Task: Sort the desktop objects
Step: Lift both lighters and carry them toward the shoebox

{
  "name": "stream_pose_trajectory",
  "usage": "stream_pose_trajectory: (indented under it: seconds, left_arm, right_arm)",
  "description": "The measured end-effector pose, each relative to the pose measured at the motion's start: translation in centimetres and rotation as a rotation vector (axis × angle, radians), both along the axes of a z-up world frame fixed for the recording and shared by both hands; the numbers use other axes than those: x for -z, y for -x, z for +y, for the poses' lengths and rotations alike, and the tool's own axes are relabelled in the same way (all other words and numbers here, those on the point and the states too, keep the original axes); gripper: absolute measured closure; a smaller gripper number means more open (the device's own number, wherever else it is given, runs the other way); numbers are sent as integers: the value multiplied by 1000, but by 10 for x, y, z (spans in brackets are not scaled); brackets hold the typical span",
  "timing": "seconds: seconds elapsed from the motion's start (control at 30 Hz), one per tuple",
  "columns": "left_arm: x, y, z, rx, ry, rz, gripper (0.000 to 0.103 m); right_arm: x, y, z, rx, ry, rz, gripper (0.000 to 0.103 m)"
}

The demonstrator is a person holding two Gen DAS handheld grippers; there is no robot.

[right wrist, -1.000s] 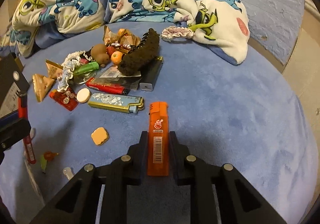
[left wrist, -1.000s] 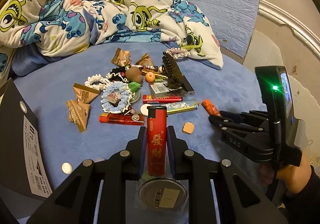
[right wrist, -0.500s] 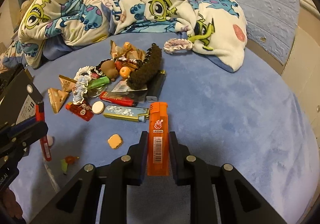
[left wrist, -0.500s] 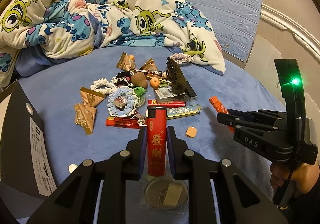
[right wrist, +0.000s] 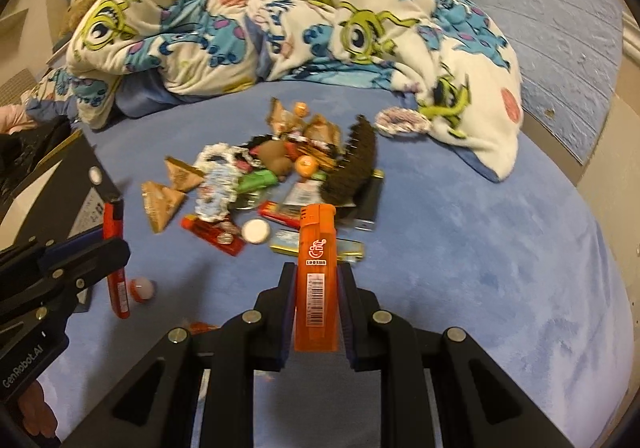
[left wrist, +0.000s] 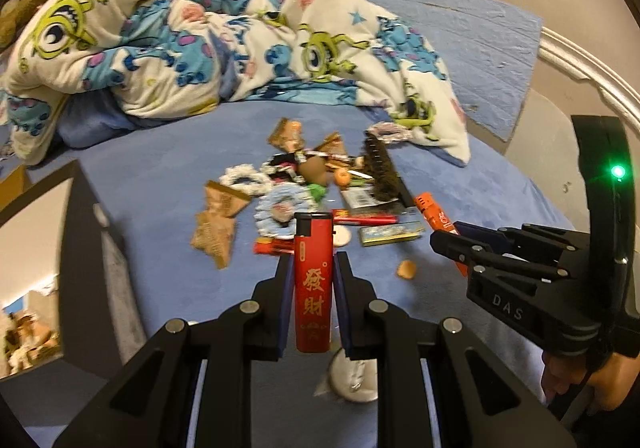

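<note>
Left gripper [left wrist: 313, 288]: jaws pinch a red lighter [left wrist: 313, 280] by its sides, cap end pointing away, above the blue bed cover [left wrist: 160, 248].
Right gripper [right wrist: 316, 300]: jaws pinch an orange lighter [right wrist: 316, 280], barcode label facing up, cap end forward.
Under the left jaws: a round silver disc [left wrist: 354, 380] lies on the cover; only the left wrist view shows it.
Left view only: the right gripper from the side with a green light [left wrist: 618, 171] on its frame, the person's hand [left wrist: 592, 388] below it, and a small orange biscuit-like piece [left wrist: 407, 269] on the cover.
Right view only: the left gripper from the side at the left edge, and a small red-and-white ball [right wrist: 143, 289] just beside the red lighter's lower end.
Black box [left wrist: 86, 248]: stands at the left edge of the bed, near the left gripper.
Pile, middle distance: triangular brown packets [right wrist: 162, 202], a pale blue scrunchie [left wrist: 280, 204], a gold-and-blue lighter [left wrist: 390, 233], a white round cap [right wrist: 256, 231], a dark bristly hair clip [right wrist: 356, 168], a small orange ball [right wrist: 307, 165].
Beyond the pile: a separate pale scrunchie [right wrist: 402, 120] touches the cartoon-monster blanket [right wrist: 280, 8].
Far: blanket heaped across the back of the bed.
</note>
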State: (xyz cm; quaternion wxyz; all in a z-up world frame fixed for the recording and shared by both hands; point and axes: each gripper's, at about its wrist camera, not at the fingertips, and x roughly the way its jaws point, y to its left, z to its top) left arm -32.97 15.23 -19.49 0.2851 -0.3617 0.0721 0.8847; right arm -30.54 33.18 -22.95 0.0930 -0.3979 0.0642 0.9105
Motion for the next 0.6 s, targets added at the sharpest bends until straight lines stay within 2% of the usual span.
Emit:
stream_pose_trajectory:
  seconds: [0.27, 0.4, 0.6]
  left_arm:
    - [-11, 3, -34, -85, 26, 15, 83]
    - [-17, 5, -54, -127, 19, 16, 83]
    - [-32, 9, -91, -206, 6, 38, 83]
  right_arm:
    - [-13, 9, -50, -90, -17, 11, 83]
    - [-20, 14, -75, -137, -40, 17, 83]
    - [-33, 24, -102, -165, -18, 39, 83]
